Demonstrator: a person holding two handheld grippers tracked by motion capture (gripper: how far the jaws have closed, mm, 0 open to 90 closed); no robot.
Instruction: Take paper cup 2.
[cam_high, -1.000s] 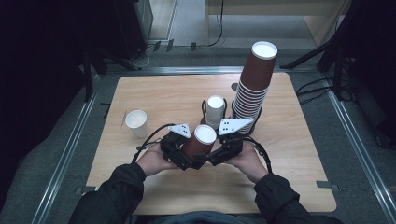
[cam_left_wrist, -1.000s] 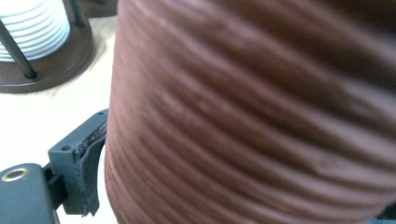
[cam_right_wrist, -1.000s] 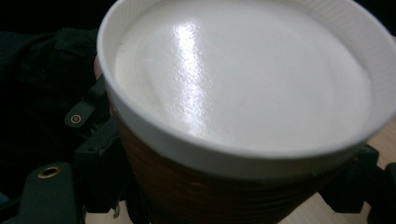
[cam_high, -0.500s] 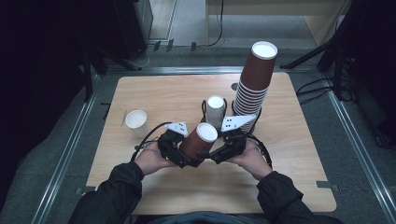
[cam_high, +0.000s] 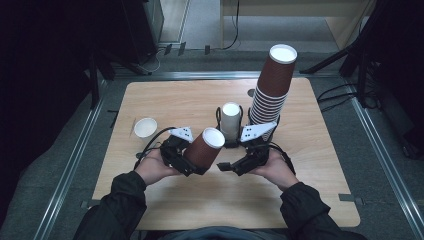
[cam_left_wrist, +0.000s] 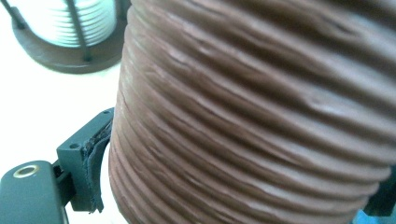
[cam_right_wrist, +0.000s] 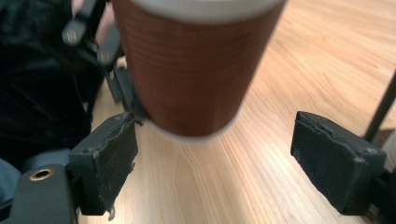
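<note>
Lifted and tilted since the earlier frame, the brown ribbed paper cup now leans with its white rim toward the wire cup holder, clear of the wooden table. The left gripper is clamped across the cup's ribbed wall; its jaws have just been closing slightly on that wall. The right gripper sits just beside the cup, on the side nearer the holder, jaws apart with nothing between them.

Handling judgement: the cup is light and thin-walled, so it crushes under hard pressure; the ribbing gives good friction. Grip at mid-wall, not at the rim.

Count: one held brown cup; one tall stack of brown cups beside the holder; one white cup stack inside the holder; one white cup well left of the holder.
</note>
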